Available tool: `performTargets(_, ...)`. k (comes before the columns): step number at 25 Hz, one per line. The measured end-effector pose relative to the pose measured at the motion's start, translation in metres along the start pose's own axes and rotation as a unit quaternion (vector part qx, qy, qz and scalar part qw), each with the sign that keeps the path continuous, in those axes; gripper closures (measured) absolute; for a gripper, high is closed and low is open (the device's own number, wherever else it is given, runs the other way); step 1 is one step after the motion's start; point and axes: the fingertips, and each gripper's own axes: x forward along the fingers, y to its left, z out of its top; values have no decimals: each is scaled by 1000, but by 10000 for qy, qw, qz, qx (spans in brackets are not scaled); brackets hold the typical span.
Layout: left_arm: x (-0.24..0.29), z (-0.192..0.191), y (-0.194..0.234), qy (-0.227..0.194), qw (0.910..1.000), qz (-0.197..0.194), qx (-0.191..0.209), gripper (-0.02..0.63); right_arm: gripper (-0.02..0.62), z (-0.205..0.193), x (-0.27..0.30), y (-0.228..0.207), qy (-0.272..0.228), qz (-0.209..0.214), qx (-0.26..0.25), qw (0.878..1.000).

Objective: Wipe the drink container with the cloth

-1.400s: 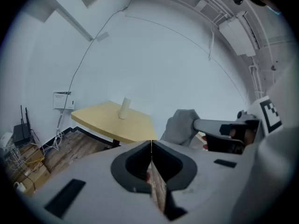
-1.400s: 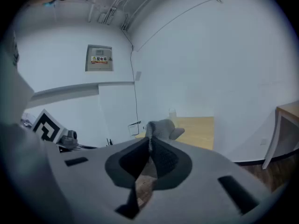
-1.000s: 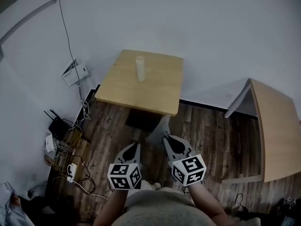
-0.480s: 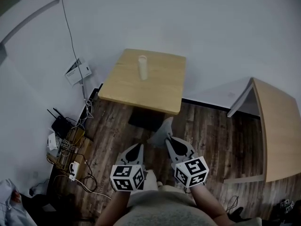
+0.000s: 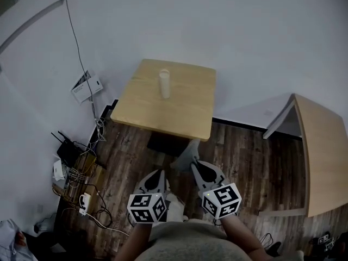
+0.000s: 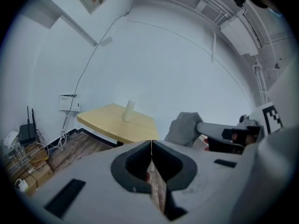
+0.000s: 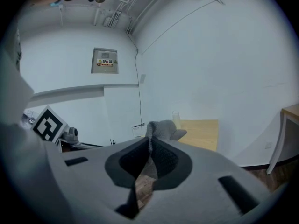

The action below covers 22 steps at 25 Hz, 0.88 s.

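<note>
At nine o'clock in the head view a router [image 5: 66,145] and loose cables [image 5: 98,213] lie on the wooden floor [image 5: 244,162] by the wall. The left claw [image 5: 158,172] is closed, its jaws pressed together with nothing between them, low in front of the person's body. The drink container [image 5: 163,84], a pale upright cylinder, stands toward the far side of the wooden counter [image 5: 185,110], at twelve o'clock from the left claw and well apart from it. The right claw [image 5: 194,164], just beside the left at its three o'clock, is clamped on the grey cloth [image 5: 186,152], which bunches out past the jaw tips. The container lies at about eleven o'clock from this claw, well apart, not touching the cloth. A second wooden table [image 5: 321,156] stands at three o'clock.
</note>
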Motion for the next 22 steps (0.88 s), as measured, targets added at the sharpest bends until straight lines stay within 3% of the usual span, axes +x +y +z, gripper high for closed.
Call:
performTargets(6, 42, 19, 10, 76, 9998, -207, 27, 603, 586, 14, 42, -25, -42, -63, 107, 9999)
performTargets(22, 145, 93, 84, 266, 9993, -250, 81, 603, 586, 60, 163, -77, 97, -317, 67, 9994)
